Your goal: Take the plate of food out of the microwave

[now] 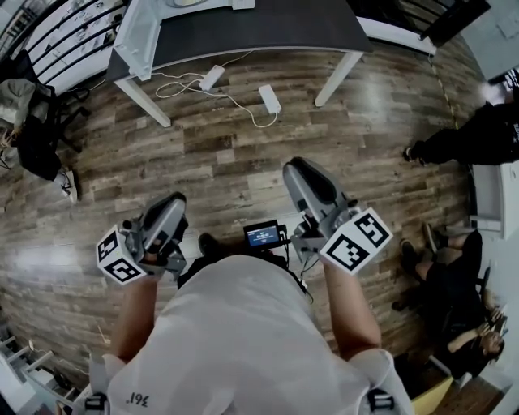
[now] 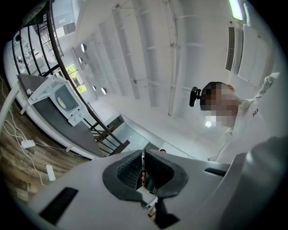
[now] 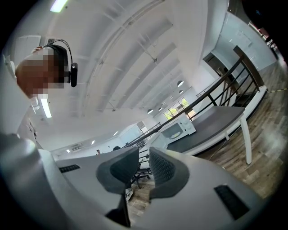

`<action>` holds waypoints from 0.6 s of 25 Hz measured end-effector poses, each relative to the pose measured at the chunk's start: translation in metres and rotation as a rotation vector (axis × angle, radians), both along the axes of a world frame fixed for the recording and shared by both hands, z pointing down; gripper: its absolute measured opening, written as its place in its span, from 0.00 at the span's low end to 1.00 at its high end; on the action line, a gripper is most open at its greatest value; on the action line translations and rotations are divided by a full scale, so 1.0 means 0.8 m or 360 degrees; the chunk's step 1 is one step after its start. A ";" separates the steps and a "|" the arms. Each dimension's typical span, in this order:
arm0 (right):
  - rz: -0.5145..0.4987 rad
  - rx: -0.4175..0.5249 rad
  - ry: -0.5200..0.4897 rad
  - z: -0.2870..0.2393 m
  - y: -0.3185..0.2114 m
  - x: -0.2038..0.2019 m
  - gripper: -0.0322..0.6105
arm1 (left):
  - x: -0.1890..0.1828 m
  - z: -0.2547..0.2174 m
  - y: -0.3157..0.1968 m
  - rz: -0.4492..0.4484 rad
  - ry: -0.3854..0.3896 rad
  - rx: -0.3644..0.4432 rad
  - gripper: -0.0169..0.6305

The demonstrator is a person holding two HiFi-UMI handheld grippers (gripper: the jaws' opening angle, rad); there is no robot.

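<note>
- Zero steps done. Head view: left gripper (image 1: 172, 203) and right gripper (image 1: 298, 168) are near the person's waist, well apart from the table (image 1: 259, 28).
- Left gripper view: jaws together, empty; microwave (image 2: 64, 99) distant, plate unseen.
- Right gripper view: jaws slightly spread, empty; microwave door apparently closed.

Wood-plank floor (image 1: 243, 162) fills the head view. At the top edge stands a dark-topped table (image 1: 259, 28) on white legs, with white power strips (image 1: 270, 99) beneath it. White ceiling (image 2: 148, 54), strip light (image 2: 237, 9) at upper right.
</note>
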State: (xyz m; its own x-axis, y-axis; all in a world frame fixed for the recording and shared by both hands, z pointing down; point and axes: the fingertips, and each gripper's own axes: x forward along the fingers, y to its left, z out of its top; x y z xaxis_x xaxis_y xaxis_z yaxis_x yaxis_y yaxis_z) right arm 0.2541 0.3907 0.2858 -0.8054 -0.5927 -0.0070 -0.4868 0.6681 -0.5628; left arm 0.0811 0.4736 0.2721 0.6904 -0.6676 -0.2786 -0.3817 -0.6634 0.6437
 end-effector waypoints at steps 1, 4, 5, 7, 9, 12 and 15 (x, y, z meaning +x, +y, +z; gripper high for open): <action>-0.0007 -0.0004 0.0011 0.002 -0.006 0.003 0.13 | 0.005 0.000 -0.005 -0.0006 -0.0002 0.0003 0.06; -0.0036 -0.0036 0.0056 0.015 -0.020 0.011 0.13 | 0.018 0.000 -0.015 -0.0027 -0.0008 0.0000 0.06; -0.0045 -0.0045 0.0060 0.018 -0.024 0.012 0.13 | 0.021 0.000 -0.019 -0.0036 -0.0010 -0.0001 0.06; -0.0062 -0.0058 0.0054 0.022 -0.035 0.011 0.13 | 0.023 0.000 -0.027 -0.0057 -0.0015 -0.0003 0.06; -0.0082 -0.0068 0.0046 0.026 -0.047 0.004 0.13 | 0.020 0.001 -0.039 -0.0069 -0.0026 -0.0012 0.06; -0.0112 -0.0074 0.0047 0.031 -0.069 -0.015 0.13 | 0.009 0.008 -0.064 -0.0074 -0.0057 -0.0027 0.06; -0.0113 -0.0067 0.0056 0.034 -0.098 -0.035 0.13 | -0.009 0.015 -0.098 -0.0066 -0.0076 -0.0025 0.06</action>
